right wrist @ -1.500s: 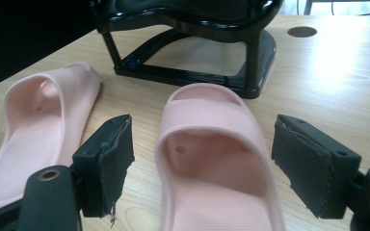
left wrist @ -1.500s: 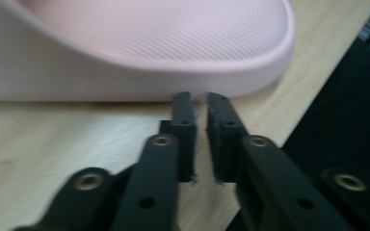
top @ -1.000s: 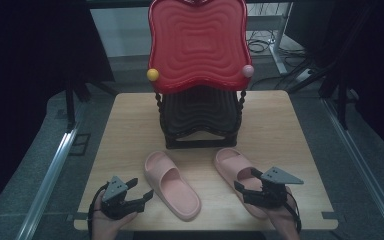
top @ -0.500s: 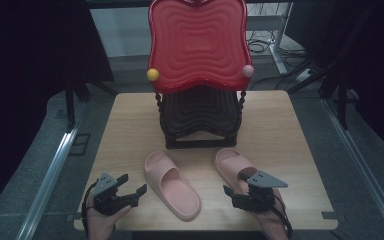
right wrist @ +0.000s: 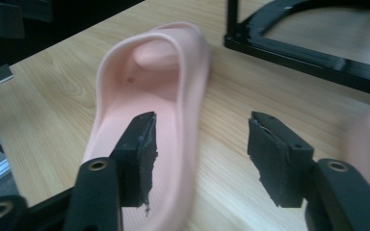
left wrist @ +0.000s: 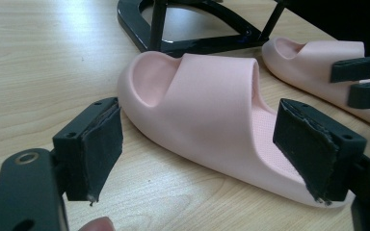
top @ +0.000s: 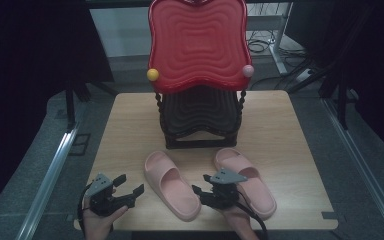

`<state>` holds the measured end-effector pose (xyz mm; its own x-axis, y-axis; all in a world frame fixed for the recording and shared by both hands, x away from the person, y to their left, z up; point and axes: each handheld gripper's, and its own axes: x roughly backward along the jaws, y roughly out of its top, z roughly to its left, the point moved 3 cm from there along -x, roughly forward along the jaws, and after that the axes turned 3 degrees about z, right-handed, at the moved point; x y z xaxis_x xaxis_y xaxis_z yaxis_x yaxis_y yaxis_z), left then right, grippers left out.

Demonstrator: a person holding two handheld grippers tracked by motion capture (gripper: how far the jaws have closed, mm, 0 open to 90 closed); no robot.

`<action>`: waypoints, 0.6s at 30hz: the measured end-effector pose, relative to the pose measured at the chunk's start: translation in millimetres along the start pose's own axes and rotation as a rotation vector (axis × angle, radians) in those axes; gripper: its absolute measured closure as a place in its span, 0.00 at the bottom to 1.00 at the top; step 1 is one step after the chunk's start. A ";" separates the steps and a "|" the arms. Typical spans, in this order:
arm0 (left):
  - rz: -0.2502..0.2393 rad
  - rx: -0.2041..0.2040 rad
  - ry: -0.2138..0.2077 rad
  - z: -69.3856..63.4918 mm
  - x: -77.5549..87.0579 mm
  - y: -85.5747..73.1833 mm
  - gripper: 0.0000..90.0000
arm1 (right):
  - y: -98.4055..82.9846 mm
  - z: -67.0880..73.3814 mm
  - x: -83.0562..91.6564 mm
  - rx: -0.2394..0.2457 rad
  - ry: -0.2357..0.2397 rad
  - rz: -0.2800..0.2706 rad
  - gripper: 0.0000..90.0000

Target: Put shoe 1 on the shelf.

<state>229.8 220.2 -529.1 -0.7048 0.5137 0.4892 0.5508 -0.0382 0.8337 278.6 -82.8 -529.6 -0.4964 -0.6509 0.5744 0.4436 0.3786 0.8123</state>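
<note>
At the counter's (top: 280, 125) near edge, the left hand-held gripper (top: 130, 190) is sitting by the near left corner, held in a person's hand (top: 97, 222). Its jaws are standing spread wide with nothing between the pads; in the left gripper view the pads (left wrist: 101, 144) are framing the left pink slipper (left wrist: 212, 110) from a short way off without touching it.

Just beyond, toward the middle of the near edge, the right hand-held gripper (top: 198, 192) is hovering in the gap between the two slippers, its grey three-cornered plate (top: 227, 176) on top and its cable (top: 252, 217) trailing off the near edge. Its jaws have just been closing, yet they are still standing apart, and in the right gripper view the left pink slipper's (right wrist: 144, 96) inner rim is lying between the pads, one pad (right wrist: 142, 154) over the footbed and the other over bare wood. Whether a pad is already touching the rim I cannot tell.

The left pink slipper (top: 172, 185) is lying flat, sole down, running from the near edge toward the counter's middle. The right pink slipper (top: 252, 182) is lying beside it, nearer the right edge, partly behind the right hand-held gripper.

Farther back, at the counter's middle, a black stand (top: 200, 120) is resting, with a red wavy tray (top: 197, 42) upright on it, a yellow ball (top: 153, 74) and a pink ball (top: 248, 70) at its lower corners.
</note>
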 end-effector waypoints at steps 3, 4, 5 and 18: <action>0.003 0.004 -0.002 0.8 -1.4 -1.1 0.20 | 4.7 6.1 -16.3 0.007 0.014 0.022 0.55; 0.004 0.005 -0.002 1.2 -1.7 -1.4 0.20 | 6.2 7.4 -22.1 0.008 0.013 0.029 0.56; 0.005 0.007 -0.002 1.7 -2.0 -1.6 0.20 | 7.8 8.3 -28.1 0.008 0.012 0.030 0.57; 0.017 0.025 -0.010 3.7 -5.4 -4.0 0.20 | 19.5 0.8 -77.2 -0.087 -0.009 0.035 0.78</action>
<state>233.1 220.7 -536.0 -0.6910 0.5217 0.5003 0.5735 -0.0256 0.8188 325.0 -24.6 -557.9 -0.4860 -0.6318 0.6038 0.5241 0.3422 0.7799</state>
